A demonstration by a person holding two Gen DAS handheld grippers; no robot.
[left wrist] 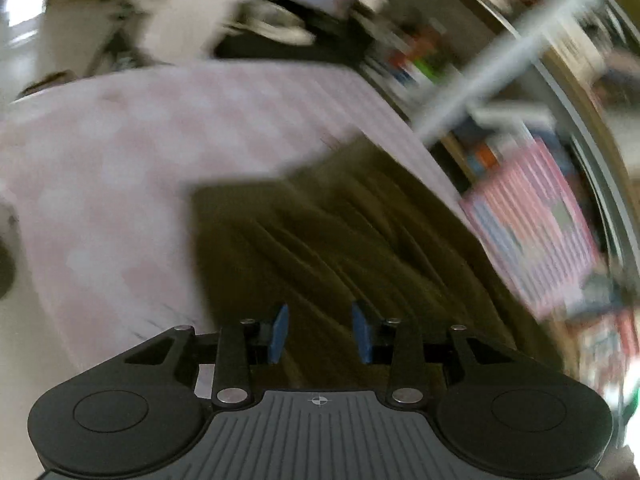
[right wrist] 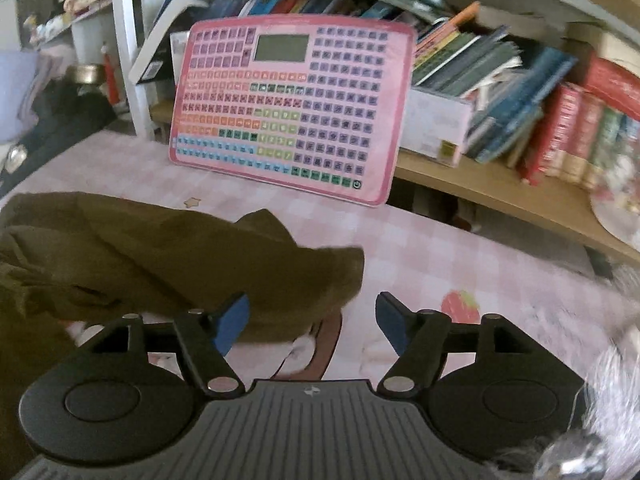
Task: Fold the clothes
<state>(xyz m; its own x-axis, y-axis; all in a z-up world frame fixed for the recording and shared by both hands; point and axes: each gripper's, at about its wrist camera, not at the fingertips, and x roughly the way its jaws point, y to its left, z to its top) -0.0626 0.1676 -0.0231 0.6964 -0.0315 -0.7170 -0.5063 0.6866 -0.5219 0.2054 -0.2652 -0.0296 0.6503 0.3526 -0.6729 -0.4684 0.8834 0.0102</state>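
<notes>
Olive garment (right wrist: 168, 264) lies rumpled on pink checked cloth (right wrist: 460, 256), bare cloth to its right. Right gripper (right wrist: 312, 322) wide open, empty, garment edge just past its left pad. Left gripper (left wrist: 320, 334) open narrower w/ nothing between, over garment. Pink keyboard toy (right wrist: 292, 108) leans at far edge.

A counter (right wrist: 460, 256) covered in a pale pink and white checked cloth with a strawberry print (right wrist: 460, 306) fills the foreground. Behind it runs a light wooden bookshelf (right wrist: 500, 192) packed with leaning books (right wrist: 504, 92) in red, blue and green. A pink toy keyboard board (right wrist: 292, 108) with rows of coloured keys and a small screen stands tilted against the shelf. A white upright post (right wrist: 128, 52) rises at the left. The left wrist view is heavily blurred.
</notes>
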